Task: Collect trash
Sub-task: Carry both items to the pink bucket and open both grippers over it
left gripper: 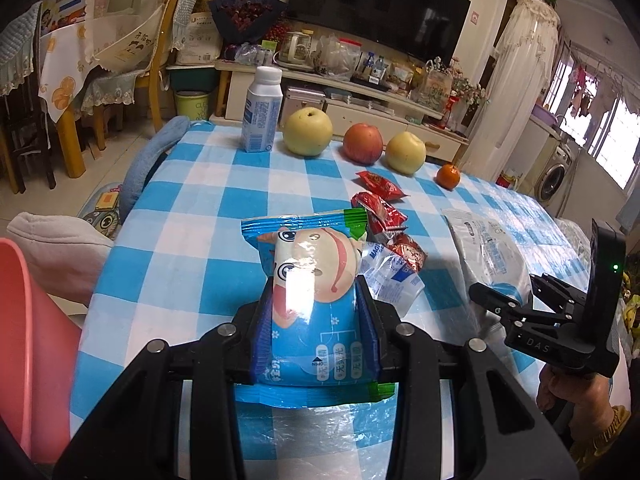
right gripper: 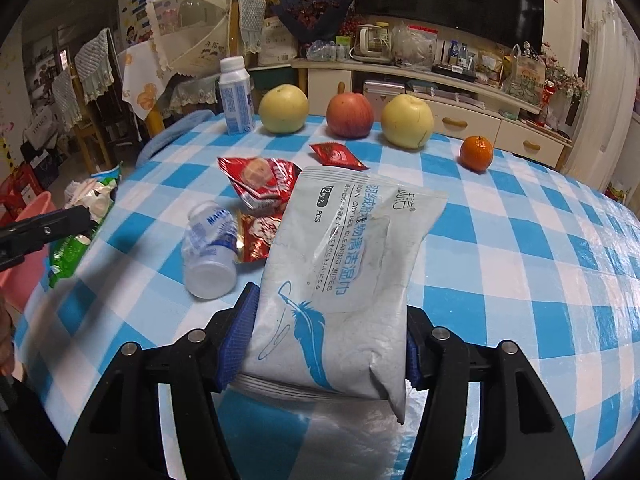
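Left gripper (left gripper: 316, 320): clamped on blue snack wrapper (left gripper: 308, 280), lower centre, lifted clear of the checked table (left gripper: 192, 200), likely for binning in the pink bin (left gripper: 24, 320) at lower left.
Right gripper (right gripper: 332, 340): closed on grey wipes packet (right gripper: 340, 260), lower centre.
Remaining trash: red wrappers (right gripper: 260, 184), toppled small bottle (right gripper: 208, 248), mid-left.

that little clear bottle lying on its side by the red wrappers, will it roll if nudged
Probably: the clear bottle lies on its rounded side on the smooth tablecloth. It looks empty, so likely light. A red wrapper against one side may stop it that way.
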### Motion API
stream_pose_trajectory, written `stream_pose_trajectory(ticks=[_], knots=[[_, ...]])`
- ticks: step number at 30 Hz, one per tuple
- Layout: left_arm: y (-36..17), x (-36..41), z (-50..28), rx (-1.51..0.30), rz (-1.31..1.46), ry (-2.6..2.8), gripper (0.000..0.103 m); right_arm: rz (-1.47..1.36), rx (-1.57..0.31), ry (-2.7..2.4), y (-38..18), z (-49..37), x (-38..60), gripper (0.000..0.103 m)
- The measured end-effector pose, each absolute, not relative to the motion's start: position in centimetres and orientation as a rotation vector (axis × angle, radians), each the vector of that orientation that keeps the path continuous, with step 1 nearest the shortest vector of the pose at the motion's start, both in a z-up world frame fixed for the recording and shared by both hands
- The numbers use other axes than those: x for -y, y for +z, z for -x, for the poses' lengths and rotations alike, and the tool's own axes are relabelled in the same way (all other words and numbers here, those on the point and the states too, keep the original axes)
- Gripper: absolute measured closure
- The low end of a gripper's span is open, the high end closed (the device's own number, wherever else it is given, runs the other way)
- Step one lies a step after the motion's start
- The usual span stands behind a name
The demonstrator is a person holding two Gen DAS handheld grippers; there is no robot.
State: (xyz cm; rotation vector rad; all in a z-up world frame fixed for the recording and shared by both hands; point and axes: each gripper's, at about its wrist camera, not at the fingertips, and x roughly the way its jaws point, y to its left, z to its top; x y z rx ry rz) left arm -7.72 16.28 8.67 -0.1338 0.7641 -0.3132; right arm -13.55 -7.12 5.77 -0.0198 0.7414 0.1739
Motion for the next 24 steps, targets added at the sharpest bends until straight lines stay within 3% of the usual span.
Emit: stream_pose_trajectory(ticks=[12, 24], knots=[[10.8, -20.0, 8.9, -0.693, 0.190, -0.265, 0.064, -0.036, -0.678, 0.324, 10.4, 16.0, 2.4, 0.041], [12.7, -28.2, 10.7, -0.624, 0.298, -0.092, 0.064, 0.010, -0.642, 0.568, 14.0, 18.5, -9.6, 0.041]])
